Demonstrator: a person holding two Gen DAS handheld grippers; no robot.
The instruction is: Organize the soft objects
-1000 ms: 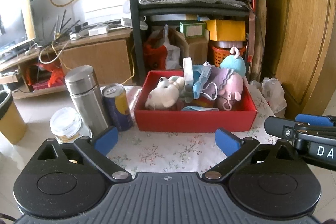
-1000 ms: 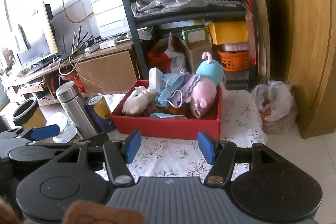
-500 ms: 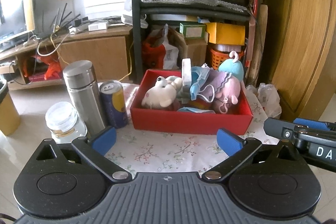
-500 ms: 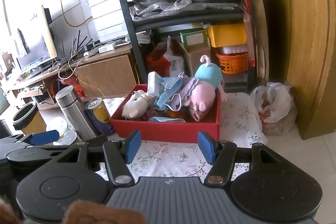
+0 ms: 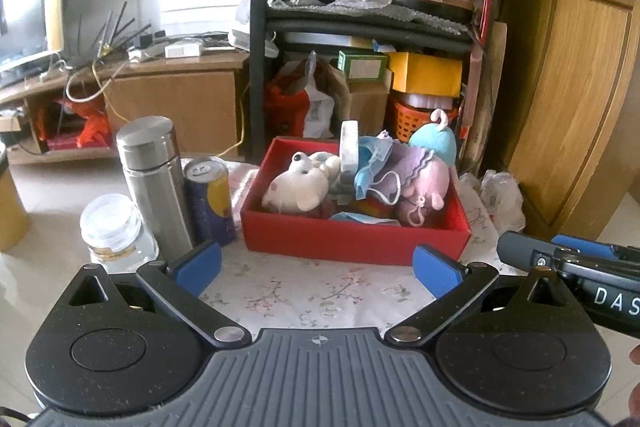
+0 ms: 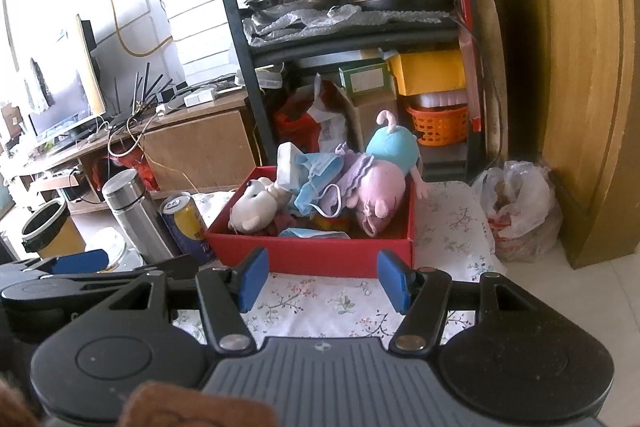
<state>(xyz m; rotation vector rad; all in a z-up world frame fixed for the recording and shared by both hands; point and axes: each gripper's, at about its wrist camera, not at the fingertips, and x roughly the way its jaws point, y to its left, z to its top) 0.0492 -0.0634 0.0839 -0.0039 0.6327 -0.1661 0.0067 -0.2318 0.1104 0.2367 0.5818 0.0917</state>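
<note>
One floral tablecloth (image 5: 304,291) covers the table, before a black shelf rack (image 5: 258,27) and wooden cabinet (image 5: 568,107). One red box (image 5: 352,239) holds two plush toys, white (image 5: 298,187) and pink (image 5: 424,183), plus two blue masks. Left gripper (image 5: 316,267) and right gripper (image 6: 322,277) hover low before it, jaws apart, empty

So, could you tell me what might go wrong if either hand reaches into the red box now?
1. The blue face mask hangs by its loops over the pink plush pig; pulling one could drag the other out.
2. The steel flask and drink can stand right beside the red box; nudging the box may topple them.
3. The pig leans over the box's far edge and could fall off.
</note>
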